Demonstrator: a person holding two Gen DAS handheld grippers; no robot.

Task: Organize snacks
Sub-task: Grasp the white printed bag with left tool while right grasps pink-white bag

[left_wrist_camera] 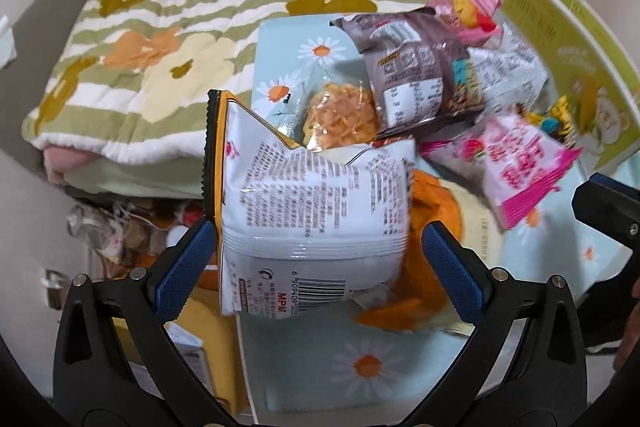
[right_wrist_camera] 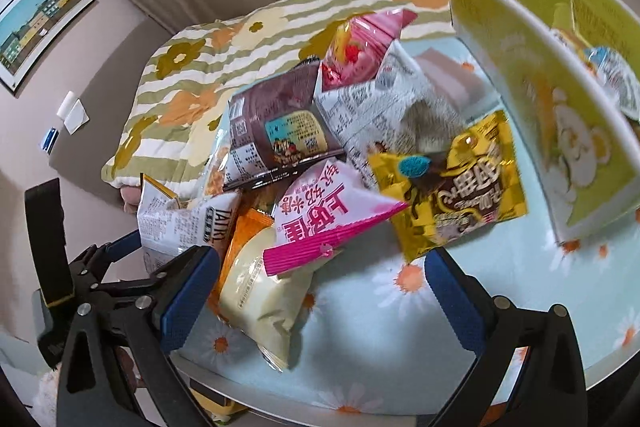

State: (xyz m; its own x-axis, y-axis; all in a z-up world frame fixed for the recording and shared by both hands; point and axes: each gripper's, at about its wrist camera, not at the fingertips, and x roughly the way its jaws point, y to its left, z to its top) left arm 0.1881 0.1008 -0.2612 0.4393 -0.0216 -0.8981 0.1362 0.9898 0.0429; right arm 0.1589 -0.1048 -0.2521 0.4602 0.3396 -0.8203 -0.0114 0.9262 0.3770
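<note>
Straddling a crumpled white snack bag [left_wrist_camera: 312, 211], the left claw [left_wrist_camera: 316, 251] gapes, seemingly ungripped; right claw [right_wrist_camera: 320, 291] open.

1. A white snack bag [left_wrist_camera: 316, 211] with a black-and-orange serrated seam stands tilted at the desk's near left edge, printed back and barcode showing.
2. An orange-and-cream bag [right_wrist_camera: 260, 291] lies flat just beside it.
3. A brown packet [left_wrist_camera: 412, 75] leans on a clear bag of golden crisps [left_wrist_camera: 340, 115].
4. A pink-edged packet [right_wrist_camera: 332, 219] overlaps the cream bag.
5. A yellow packet [right_wrist_camera: 456, 183] lies near the green box [right_wrist_camera: 560, 131], which holds a few packets.
</note>
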